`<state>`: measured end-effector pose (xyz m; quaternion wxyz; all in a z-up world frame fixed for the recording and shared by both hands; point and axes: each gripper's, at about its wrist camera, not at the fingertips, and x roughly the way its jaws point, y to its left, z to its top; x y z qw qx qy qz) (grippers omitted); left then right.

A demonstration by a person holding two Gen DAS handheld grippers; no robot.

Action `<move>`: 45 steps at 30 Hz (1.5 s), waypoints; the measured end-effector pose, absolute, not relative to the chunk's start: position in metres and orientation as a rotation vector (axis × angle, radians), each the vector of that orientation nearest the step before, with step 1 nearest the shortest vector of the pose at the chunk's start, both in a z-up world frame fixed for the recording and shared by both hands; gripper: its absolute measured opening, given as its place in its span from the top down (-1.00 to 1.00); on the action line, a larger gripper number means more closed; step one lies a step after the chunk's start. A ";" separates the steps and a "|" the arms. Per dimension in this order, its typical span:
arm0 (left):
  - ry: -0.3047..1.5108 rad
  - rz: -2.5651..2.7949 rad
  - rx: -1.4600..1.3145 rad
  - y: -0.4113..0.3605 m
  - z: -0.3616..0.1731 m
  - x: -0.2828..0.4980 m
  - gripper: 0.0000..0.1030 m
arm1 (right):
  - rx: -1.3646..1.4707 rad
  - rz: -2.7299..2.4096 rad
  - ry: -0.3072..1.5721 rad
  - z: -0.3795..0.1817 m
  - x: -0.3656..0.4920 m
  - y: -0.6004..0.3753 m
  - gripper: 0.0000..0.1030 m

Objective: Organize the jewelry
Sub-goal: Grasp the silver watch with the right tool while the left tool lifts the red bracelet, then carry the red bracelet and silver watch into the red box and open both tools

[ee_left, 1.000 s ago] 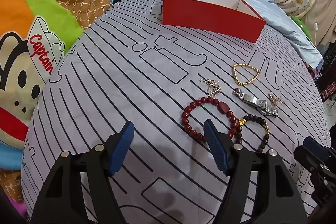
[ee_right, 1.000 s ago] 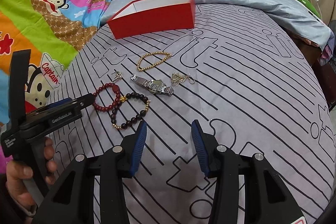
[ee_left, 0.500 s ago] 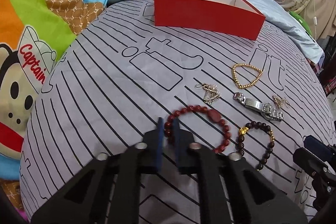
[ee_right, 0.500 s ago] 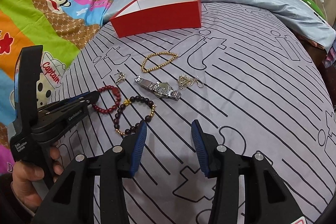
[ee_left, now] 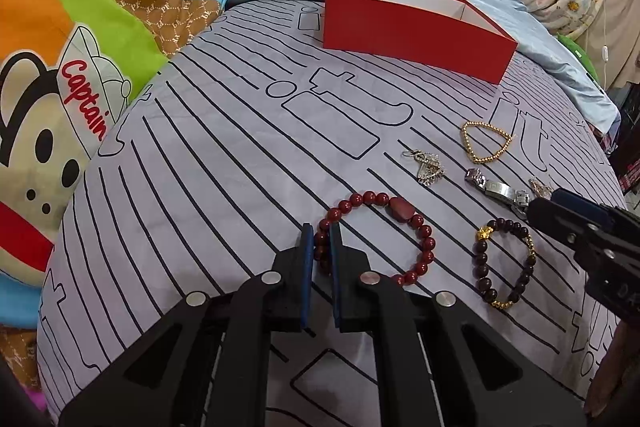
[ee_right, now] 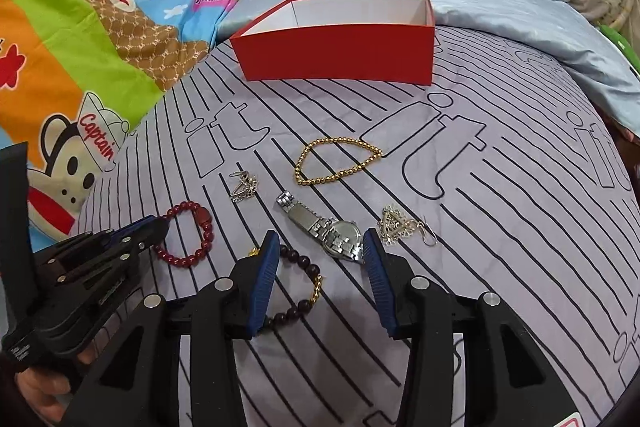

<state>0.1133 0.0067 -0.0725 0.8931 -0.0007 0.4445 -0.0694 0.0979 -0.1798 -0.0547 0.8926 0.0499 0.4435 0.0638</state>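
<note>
your left gripper is pinched narrow on the near-left beads of the red bead bracelet, which lies on the striped grey sheet. your right gripper stands wide, fingers straddling the silver watch and part of the dark bead bracelet. the gold bead bracelet and 2 silver earrings lie apart. the red box sits beyond them all.
</note>
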 end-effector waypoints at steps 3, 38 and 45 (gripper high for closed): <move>0.915 -0.143 0.002 0.006 -0.073 0.113 0.86 | 0.099 0.152 0.927 -0.060 0.104 -0.179 0.18; 0.921 -0.223 -0.080 0.011 -0.033 0.102 0.87 | 0.255 0.134 0.805 0.003 0.058 -0.216 0.83; 0.878 -0.270 -0.080 0.003 0.000 0.101 0.87 | 0.269 0.128 0.748 0.028 0.055 -0.225 0.83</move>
